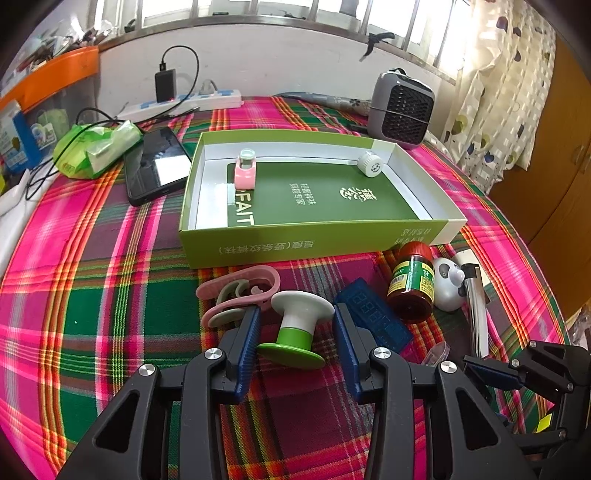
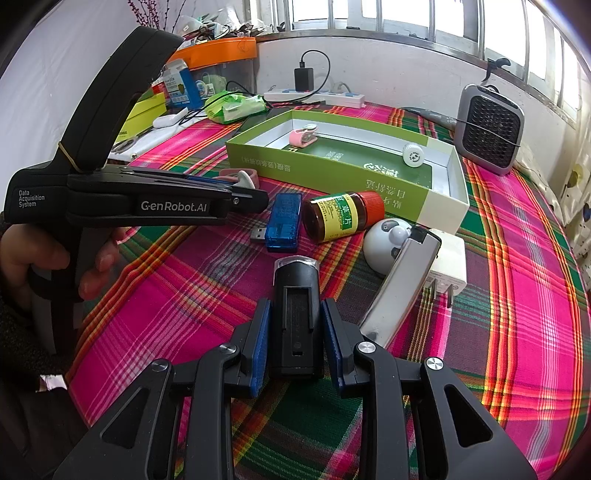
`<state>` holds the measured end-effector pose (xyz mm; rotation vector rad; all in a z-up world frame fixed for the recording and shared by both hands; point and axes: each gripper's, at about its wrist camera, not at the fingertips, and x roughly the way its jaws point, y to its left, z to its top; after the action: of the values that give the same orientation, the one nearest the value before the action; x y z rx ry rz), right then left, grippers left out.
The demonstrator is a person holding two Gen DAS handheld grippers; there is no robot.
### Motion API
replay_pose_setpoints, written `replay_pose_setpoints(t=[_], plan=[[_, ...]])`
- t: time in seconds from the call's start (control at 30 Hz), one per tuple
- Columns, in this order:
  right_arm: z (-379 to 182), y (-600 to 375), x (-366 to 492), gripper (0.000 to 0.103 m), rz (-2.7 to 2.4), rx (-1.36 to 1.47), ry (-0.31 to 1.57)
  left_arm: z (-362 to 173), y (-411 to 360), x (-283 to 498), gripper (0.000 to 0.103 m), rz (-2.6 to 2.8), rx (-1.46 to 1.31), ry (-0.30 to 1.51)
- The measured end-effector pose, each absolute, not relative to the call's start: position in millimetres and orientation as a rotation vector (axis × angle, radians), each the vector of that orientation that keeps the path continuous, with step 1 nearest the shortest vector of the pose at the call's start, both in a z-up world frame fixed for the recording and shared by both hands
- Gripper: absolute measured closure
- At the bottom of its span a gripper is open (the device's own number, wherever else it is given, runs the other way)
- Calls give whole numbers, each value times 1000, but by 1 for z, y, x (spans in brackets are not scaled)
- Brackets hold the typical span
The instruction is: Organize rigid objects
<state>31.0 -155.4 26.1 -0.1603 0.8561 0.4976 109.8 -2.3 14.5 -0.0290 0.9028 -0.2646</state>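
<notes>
left wrist view: your left gripper (image 1: 295, 325) is spread around the green-white spool (image 1: 295, 328), pads not touching it, just in front of the box (image 1: 314, 243). your right gripper (image 2: 295, 332) straddles the black light (image 2: 295, 314), pads just beside it, also before the box; whether it pinches, you cannot tell.

Barred window (image 1: 258, 11), white wall (image 1: 277, 62), patterned curtain (image 1: 506, 92).

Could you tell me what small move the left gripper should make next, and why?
Probably close the left gripper: its fingers stand open either side of the green-and-white spool lying on the cloth, not yet touching, and the green box just ahead has room.
</notes>
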Motion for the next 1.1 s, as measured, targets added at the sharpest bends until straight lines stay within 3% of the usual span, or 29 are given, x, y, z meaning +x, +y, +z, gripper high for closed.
replay_pose_setpoints(t=[0.5, 1.1], plan=[[28, -156, 30, 75, 478, -162, 850, 23, 1, 103, 65, -263, -36, 886], [68, -166, 44, 75, 467, -139, 782, 57, 2, 105, 65, -261, -30, 831]])
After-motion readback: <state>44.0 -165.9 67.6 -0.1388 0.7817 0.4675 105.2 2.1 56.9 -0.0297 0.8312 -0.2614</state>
